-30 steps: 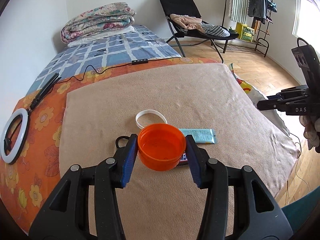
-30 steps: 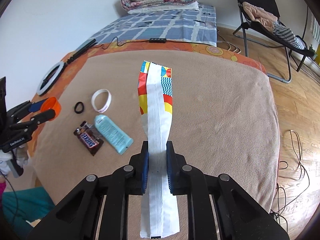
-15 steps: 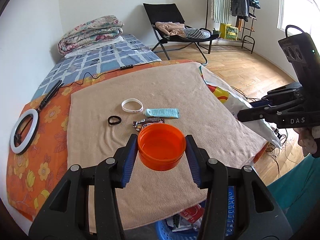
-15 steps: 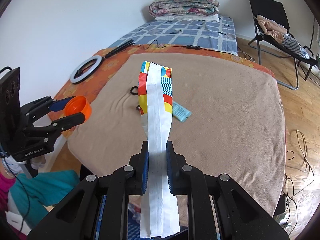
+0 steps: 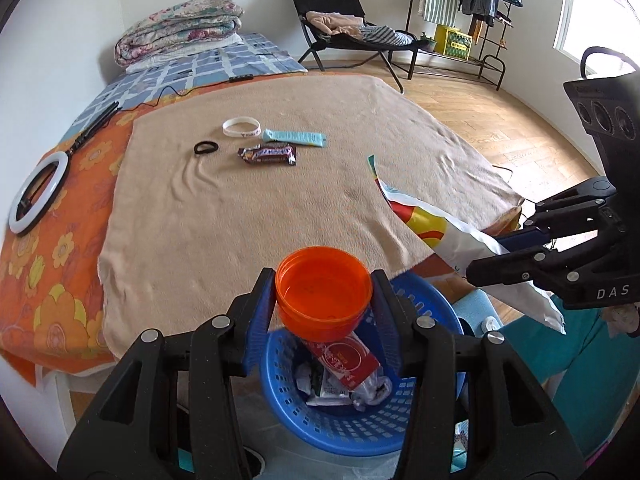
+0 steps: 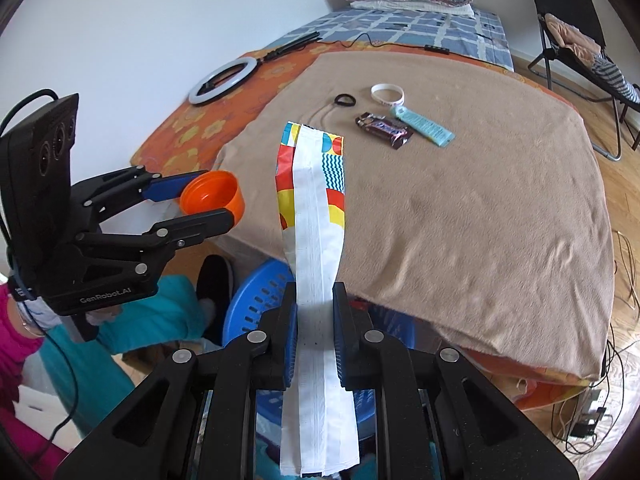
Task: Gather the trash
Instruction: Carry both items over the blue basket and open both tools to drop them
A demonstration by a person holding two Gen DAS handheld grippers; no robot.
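- The ring light (image 5: 34,192) lies far left of the left gripper (image 5: 324,300) on the orange floral sheet (image 5: 60,280); its stand runs off toward the wall.
- The left gripper is clamped on an orange cap (image 5: 323,292), open side up, which hangs over the blue basket (image 5: 360,432). The cap and both fingers hide much of the basket's inside.
- In the basket below the cap lie crumpled wrappers (image 5: 344,380); a red one carries white lettering too small to read.
- Ahead of the left gripper, on the tan blanket (image 5: 240,220), lie a black hair tie (image 5: 207,147), a white wristband (image 5: 242,127) with unreadable print, a brown candy bar wrapper (image 5: 268,155), probably Snickers by its logo, and a light blue tube (image 5: 296,137).
- The right gripper (image 6: 315,336) pinches a long snack bag (image 6: 314,240), white seam facing the camera, coloured print at its far end; its near end is cut off by the frame edge. It hangs above the basket's rim (image 6: 256,292).
- The left tool body reads "GenRobot.AI" in the right wrist view; the right tool reads "DAS" in the left wrist view.
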